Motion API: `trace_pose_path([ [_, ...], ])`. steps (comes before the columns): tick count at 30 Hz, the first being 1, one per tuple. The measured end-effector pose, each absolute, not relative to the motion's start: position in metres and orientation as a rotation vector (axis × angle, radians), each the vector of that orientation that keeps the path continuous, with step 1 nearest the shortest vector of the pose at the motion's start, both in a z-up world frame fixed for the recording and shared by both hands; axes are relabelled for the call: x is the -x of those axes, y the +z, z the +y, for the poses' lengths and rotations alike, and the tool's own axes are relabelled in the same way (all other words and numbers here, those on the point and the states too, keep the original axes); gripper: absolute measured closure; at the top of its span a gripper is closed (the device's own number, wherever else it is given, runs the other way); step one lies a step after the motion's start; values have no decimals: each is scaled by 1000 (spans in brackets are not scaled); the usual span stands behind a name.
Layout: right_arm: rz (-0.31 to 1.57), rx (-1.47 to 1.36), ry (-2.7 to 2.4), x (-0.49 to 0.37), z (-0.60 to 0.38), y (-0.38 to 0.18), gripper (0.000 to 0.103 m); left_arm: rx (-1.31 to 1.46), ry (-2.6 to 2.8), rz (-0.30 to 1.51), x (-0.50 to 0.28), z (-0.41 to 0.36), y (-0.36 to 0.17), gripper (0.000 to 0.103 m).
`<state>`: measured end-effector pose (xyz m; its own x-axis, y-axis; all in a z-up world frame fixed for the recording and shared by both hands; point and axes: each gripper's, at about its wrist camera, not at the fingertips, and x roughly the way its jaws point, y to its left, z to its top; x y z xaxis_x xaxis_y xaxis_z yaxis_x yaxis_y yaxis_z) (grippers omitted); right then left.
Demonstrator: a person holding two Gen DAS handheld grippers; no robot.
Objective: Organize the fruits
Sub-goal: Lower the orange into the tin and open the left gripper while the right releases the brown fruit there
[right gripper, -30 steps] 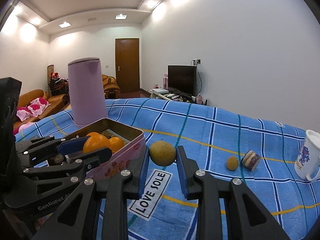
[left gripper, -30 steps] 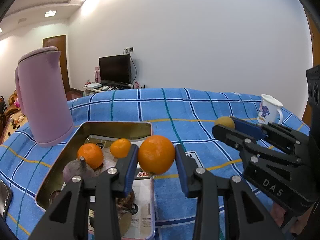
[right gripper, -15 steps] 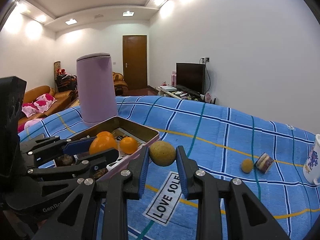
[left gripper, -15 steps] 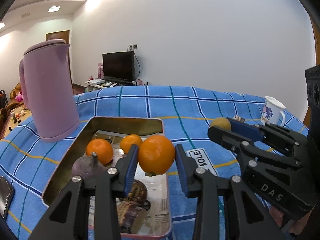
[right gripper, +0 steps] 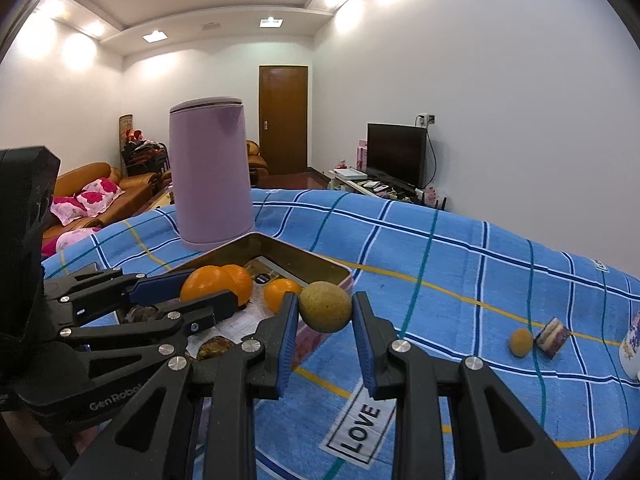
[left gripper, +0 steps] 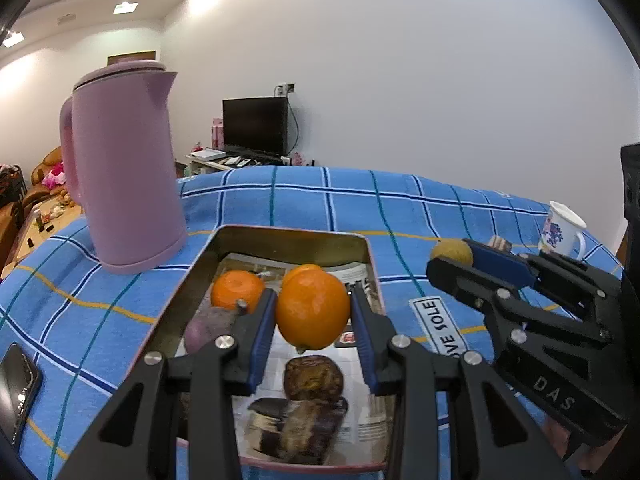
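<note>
My left gripper [left gripper: 313, 322] is shut on a large orange [left gripper: 313, 309] and holds it above the open metal tin [left gripper: 288, 238]. The tin holds two smaller oranges [left gripper: 236, 289], a purple fruit [left gripper: 206, 326] and dark wrapped pastries [left gripper: 314, 376]. My right gripper [right gripper: 325, 320] is shut on a round yellow-brown fruit [right gripper: 325, 307], held just right of the tin's rim [right gripper: 320, 264]; it also shows in the left wrist view [left gripper: 452, 251]. A small yellow fruit [right gripper: 521, 342] lies on the cloth at the right.
A tall pink kettle [left gripper: 120, 172] stands behind the tin on the left. A wrapped cake slice [right gripper: 554, 336] and a white flowered mug [left gripper: 562, 232] sit at the right. A phone [left gripper: 18, 384] lies at the left edge. The table has a blue checked cloth [right gripper: 440, 248].
Both grippers have moved left with their fruits. The left one now holds the orange over the middle of the tin; the right one has come up beside the tin's rim.
</note>
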<state>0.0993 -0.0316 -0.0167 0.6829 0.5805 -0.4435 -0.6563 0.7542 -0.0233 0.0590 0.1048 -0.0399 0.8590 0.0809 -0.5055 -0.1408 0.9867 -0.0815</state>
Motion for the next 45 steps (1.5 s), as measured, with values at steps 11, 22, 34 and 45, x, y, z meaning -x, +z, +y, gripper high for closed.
trace_pose_path([
  [11, 443, 192, 732, -101, -12, -17, 74, 147, 161, 554, -62, 125, -44, 64],
  [22, 482, 220, 763, -106, 8, -26, 74, 174, 128, 547, -55, 135, -45, 64],
  [34, 531, 239, 797, -110, 22, -31, 74, 198, 120, 555, -53, 142, -47, 60],
  [45, 541, 214, 795, -113, 17, -29, 70, 193, 174, 539, -50, 143, -45, 43],
])
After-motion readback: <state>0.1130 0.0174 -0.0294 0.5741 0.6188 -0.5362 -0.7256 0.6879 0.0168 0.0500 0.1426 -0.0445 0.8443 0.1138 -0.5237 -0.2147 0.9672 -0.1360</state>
